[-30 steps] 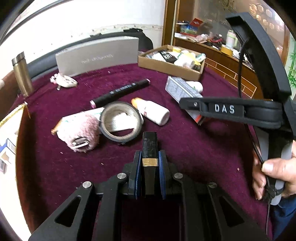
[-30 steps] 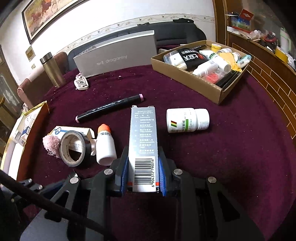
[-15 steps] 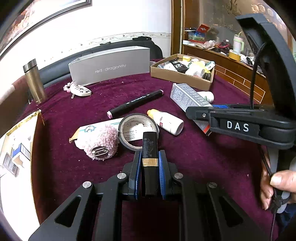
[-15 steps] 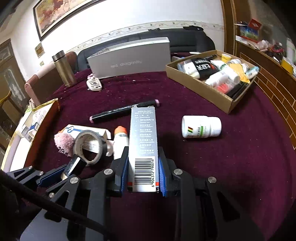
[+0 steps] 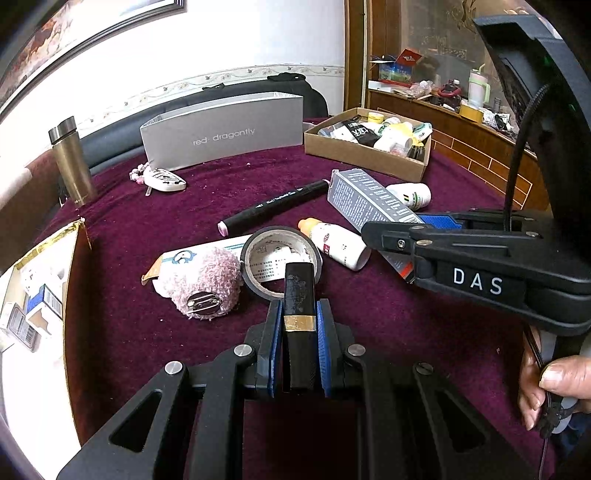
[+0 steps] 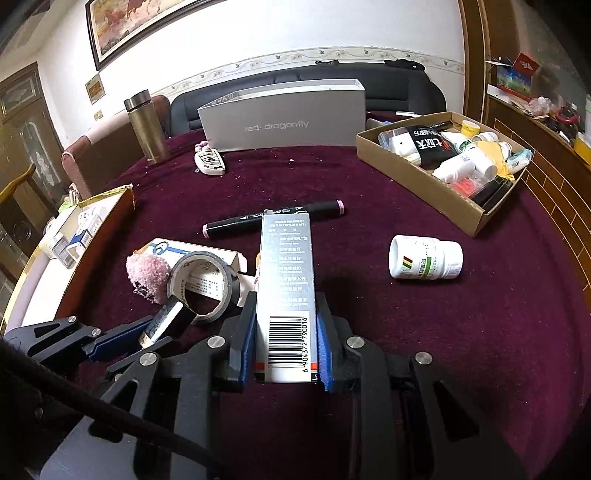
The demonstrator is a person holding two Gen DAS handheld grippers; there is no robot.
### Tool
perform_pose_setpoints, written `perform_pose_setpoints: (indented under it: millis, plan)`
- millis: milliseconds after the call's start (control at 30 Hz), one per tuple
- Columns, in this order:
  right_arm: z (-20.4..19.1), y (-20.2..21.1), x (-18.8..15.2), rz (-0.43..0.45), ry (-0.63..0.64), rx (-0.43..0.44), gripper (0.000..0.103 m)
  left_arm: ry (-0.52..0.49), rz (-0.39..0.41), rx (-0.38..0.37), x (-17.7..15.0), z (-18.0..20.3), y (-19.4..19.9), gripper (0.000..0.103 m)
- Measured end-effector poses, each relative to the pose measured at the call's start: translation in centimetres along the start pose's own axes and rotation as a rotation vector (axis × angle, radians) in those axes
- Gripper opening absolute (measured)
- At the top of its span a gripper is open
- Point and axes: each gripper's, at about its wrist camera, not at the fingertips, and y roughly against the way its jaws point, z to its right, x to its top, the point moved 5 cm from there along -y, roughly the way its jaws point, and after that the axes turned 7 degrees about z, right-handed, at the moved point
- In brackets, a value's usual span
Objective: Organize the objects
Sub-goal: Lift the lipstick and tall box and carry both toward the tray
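Counted on the maroon table (image 6: 424,332)

Two grippers, one marker (image 6: 273,219), one tape roll (image 6: 203,284), one pill bottle (image 6: 424,257), one flask (image 6: 146,125), three open boxes, one key fob (image 6: 209,162).

White wall (image 6: 258,29) with a patterned border strip (image 6: 295,57). Framed painting (image 6: 129,26) hung upper left. Black sofa (image 6: 369,79) set behind the maroon-clothed counter (image 6: 480,332). Wooden door frame (image 6: 472,55) and brick-patterned ledge (image 5: 480,155) seen right.
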Motion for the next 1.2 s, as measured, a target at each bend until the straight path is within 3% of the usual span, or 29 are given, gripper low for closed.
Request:
perform_pose_setpoints:
  millis: [767,1200]
  plan:
    - [-0.1,-0.3,-0.2,-0.01,0.004,0.004,0.024,-0.002,0.013,0.019,0.1,-0.3,0.0,0.014]
    - [0.1,0.1,0.1,0.011,-0.011,-0.003,0.024,-0.009,0.076,0.102,1.1,-0.8,1.8,0.014]
